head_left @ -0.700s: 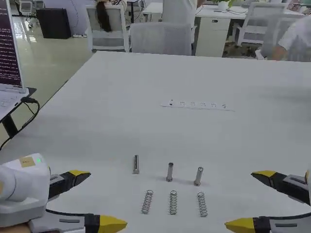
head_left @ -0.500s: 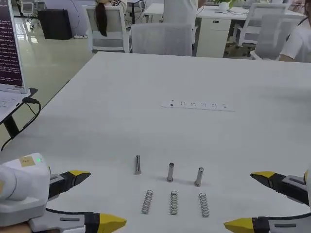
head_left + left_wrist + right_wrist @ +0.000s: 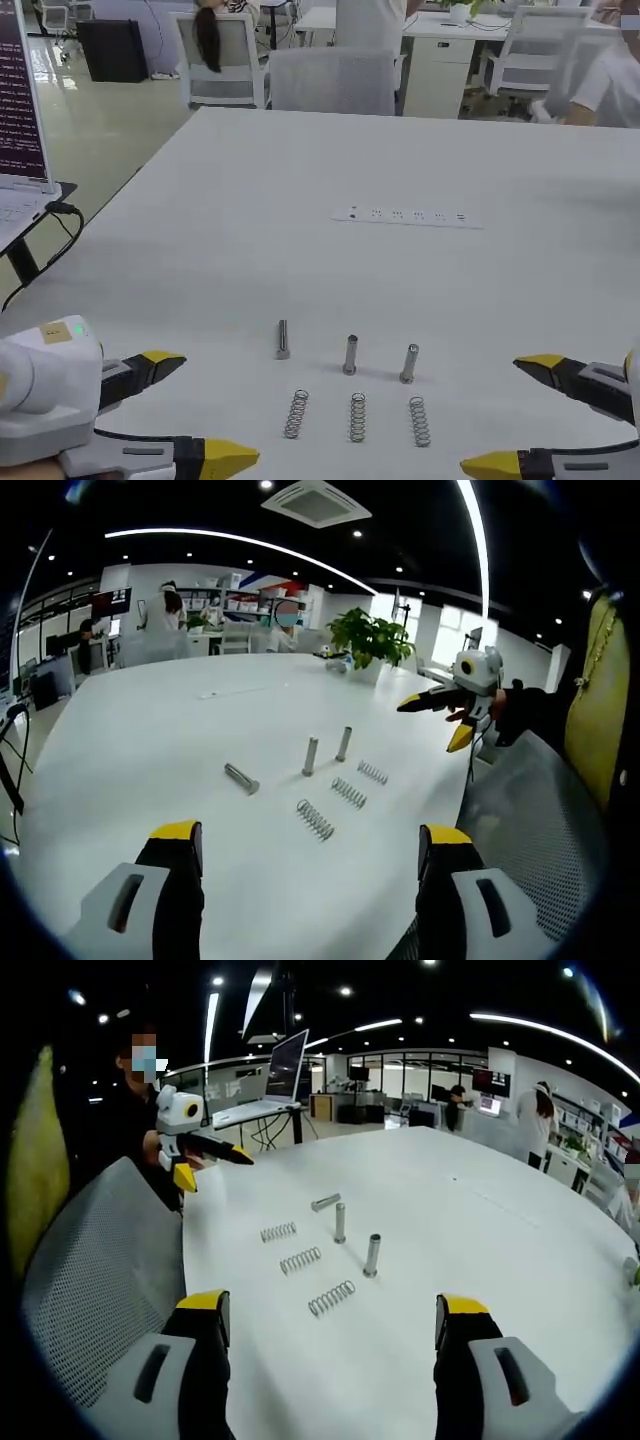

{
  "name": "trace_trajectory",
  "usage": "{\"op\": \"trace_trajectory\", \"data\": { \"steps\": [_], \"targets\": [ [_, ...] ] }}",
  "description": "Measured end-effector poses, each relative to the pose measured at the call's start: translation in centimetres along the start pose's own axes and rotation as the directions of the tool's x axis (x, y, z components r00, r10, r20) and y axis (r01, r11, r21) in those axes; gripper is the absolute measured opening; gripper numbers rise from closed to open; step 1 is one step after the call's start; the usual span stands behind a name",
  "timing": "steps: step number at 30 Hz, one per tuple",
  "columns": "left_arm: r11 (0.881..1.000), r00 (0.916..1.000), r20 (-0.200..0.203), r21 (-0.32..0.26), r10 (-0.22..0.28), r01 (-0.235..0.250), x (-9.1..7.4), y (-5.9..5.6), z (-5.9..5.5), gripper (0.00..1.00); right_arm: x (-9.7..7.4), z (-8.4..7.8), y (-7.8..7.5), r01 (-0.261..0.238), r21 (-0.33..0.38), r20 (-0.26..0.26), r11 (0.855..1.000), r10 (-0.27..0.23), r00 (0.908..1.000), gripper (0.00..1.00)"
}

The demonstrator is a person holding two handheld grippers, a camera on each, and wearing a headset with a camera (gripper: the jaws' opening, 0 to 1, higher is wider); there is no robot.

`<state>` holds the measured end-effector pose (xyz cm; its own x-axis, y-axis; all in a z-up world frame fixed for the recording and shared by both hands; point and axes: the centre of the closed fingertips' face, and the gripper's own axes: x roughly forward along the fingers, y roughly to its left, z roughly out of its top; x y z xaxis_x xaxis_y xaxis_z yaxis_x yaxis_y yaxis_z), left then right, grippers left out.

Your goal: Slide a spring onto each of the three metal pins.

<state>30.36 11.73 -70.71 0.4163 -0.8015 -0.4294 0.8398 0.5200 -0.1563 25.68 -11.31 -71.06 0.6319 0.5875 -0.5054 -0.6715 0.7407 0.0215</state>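
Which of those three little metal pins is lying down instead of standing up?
The leftmost pin. It lies on its side on the table, while the middle pin and the right pin both stand upright.

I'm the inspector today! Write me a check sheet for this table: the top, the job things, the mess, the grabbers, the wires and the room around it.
Surface: white table, bare around the parts.
Job's things: middle pin and right pin upright; left pin seems to lie on its side; three springs lie flat in a row in front, none on a pin.
Clutter: white power strip farther back.
Grippers: left gripper and right gripper open, holding nothing.
Cables: black cable by the laptop, off the table.
Surroundings: office chairs, desks, people.
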Motion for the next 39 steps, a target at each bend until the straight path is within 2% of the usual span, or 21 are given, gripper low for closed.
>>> {"op": "trace_trajectory", "data": {
  "steps": [19, 39],
  "targets": [
    [1.0, 1.0, -0.004, -0.012, 0.007, -0.007, 0.14, 0.55, -0.15, 0.84, -0.01, -0.13, 0.17, -0.006, -0.002, -0.011, 1.0, 0.006, 0.9999, 0.83],
    [1.0, 0.9998, 0.0, -0.01, 0.018, -0.018, 0.28, 0.94, 0.28, 0.81, -0.39, -0.03, 0.52, 0.006, -0.002, -0.001, 1.0, -0.006, 1.0, 0.83]
  ]
}}
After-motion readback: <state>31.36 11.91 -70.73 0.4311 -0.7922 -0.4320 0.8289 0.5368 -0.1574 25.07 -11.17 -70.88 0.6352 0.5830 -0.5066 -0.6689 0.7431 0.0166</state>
